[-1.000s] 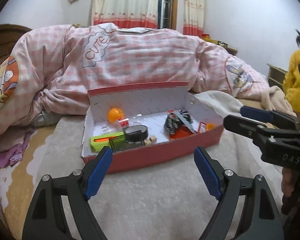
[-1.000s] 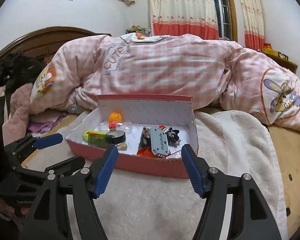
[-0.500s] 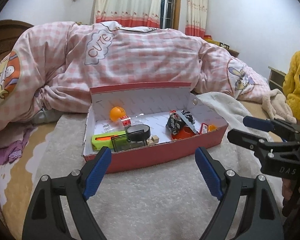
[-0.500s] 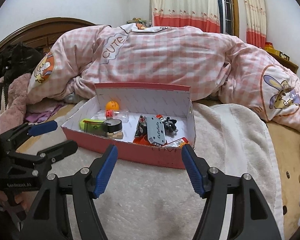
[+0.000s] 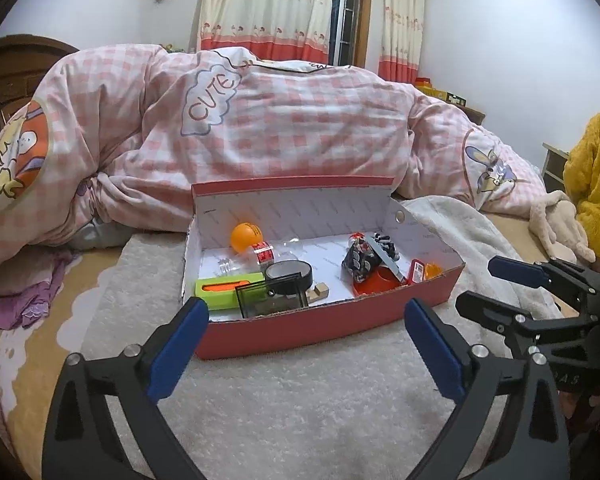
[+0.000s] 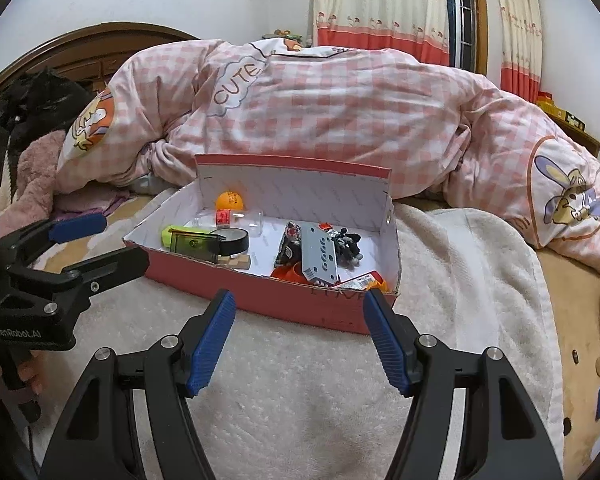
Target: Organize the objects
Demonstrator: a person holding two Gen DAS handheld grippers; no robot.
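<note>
quilt: I see a pink checked quilt (image 5: pixel 292 128) heaped across the bed's far side, "CUTE" printed on it
blanket: a cream fleece blanket (image 6: pixel 300 392) covers the bed's near part
curtains: cream with red hems (image 5: pixel 268 4)
headboard: dark wood (image 6: pixel 112 46), far left

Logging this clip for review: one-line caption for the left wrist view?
Left hand-held gripper, jaws opening and empty, faces an open red box of small items on the bed.
</note>
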